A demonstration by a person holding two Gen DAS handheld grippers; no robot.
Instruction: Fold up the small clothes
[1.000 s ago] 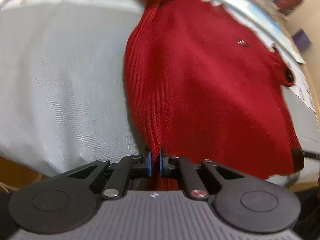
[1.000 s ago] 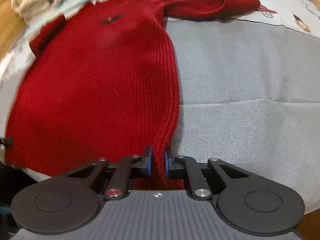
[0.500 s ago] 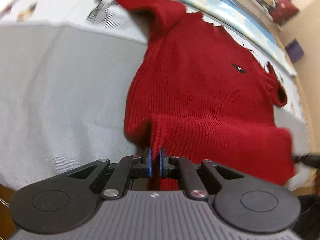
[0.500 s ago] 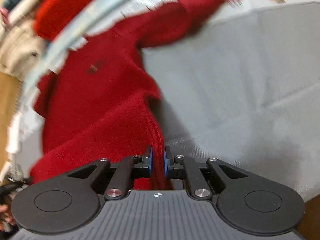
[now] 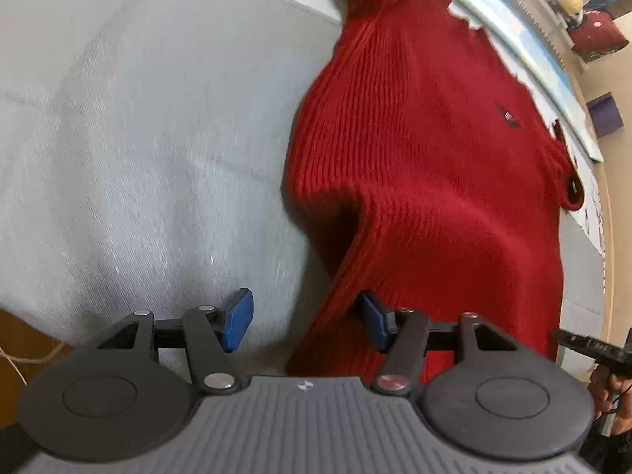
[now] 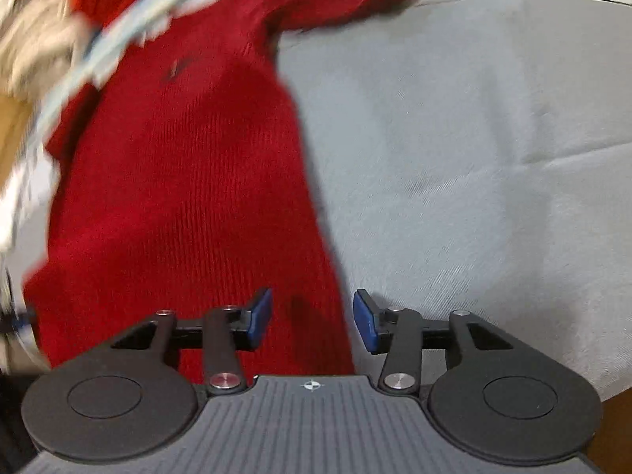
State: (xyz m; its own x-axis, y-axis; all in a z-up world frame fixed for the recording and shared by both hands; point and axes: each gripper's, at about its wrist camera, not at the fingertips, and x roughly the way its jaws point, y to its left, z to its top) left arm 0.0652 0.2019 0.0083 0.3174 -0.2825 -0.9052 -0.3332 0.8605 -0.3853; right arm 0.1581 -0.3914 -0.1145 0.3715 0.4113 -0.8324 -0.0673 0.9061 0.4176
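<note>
A red knitted sweater (image 5: 434, 166) lay spread on a pale grey cloth (image 5: 138, 138) that covered the work surface; its lower edge hung toward both cameras, and one sleeve (image 6: 355, 4) reached out across the cloth near the top of the right wrist view.

The left gripper (image 5: 304, 318) had its jaws opening, the blue pads (image 5: 237, 318) standing well apart; the sweater's lower corner ran down between them, its edge lying against or just beside the right-hand pad — contact there could not be told for certain — while the left-hand pad stood clear over bare cloth. Just above that corner the knit rose in a soft ridge with a shadowed hollow beside it.

The right gripper (image 6: 312, 322) likewise had its jaws opening; the opposite edge of the sweater's hem lay in the gap between its pads (image 6: 365, 322), neither pad pressing on it so far as the blurred view showed.

A small dark emblem (image 5: 509, 116) sat on the sweater's chest; beyond the garment a pale blue strip (image 5: 525, 55) crossed the far side. At the right border of the left wrist view, part of a hand (image 5: 610, 391) showed beneath a dark object — too cropped to identify.
</note>
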